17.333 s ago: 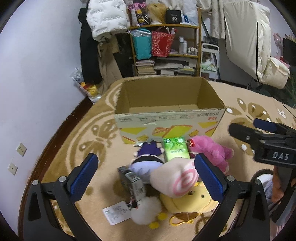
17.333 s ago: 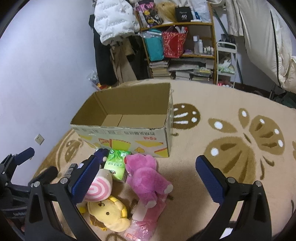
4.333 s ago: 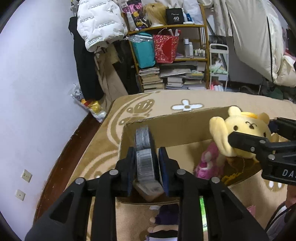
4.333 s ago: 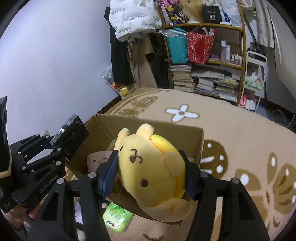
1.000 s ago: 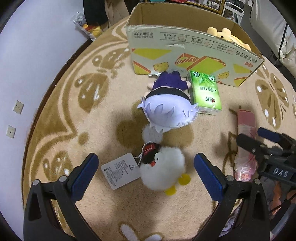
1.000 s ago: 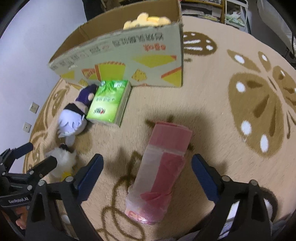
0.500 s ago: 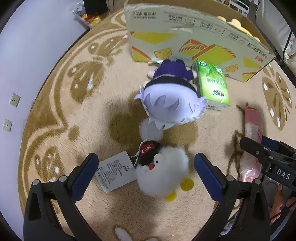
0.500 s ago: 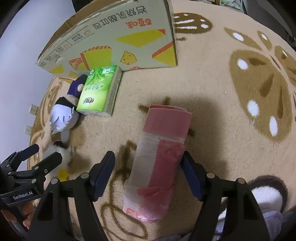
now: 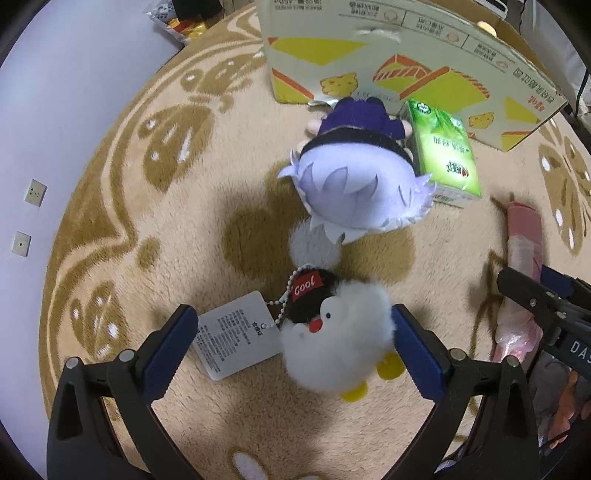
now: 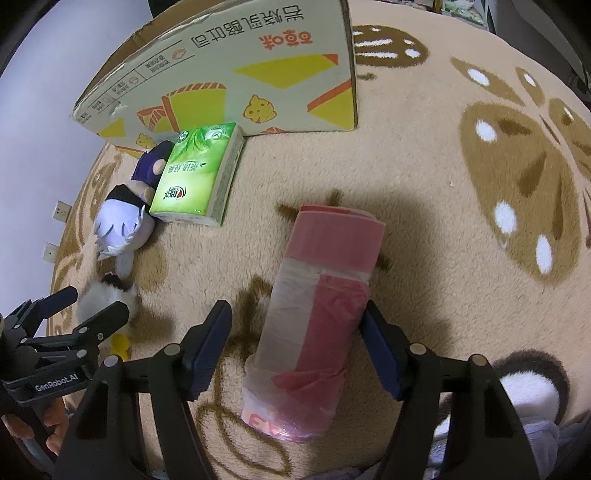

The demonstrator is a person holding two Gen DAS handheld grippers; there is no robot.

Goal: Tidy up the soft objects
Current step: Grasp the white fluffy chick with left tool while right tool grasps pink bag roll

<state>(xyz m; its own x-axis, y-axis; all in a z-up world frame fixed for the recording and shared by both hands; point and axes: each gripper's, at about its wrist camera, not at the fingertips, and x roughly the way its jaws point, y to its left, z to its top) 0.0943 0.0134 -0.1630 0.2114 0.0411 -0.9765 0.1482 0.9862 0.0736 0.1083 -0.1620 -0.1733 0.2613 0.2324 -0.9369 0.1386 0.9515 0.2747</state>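
A white fluffy bird plush with a black "Cool" cap and a paper tag lies on the rug between the fingers of my open left gripper. A purple-haired doll lies beyond it, next to a green tissue pack. My right gripper is open around a pink roll of plastic bags; its right pad touches the roll, the left pad stands apart. The cardboard box stands behind; a yellow plush peeks over its rim.
The patterned beige rug spreads to the right. A lilac wall with sockets runs along the left. A bag of yellow items lies by the wall. The doll and tissue pack also show in the right wrist view.
Both grippers have come lower and closer. The left one now straddles the bird plush. The right one's jaws have narrowed around the pink roll.
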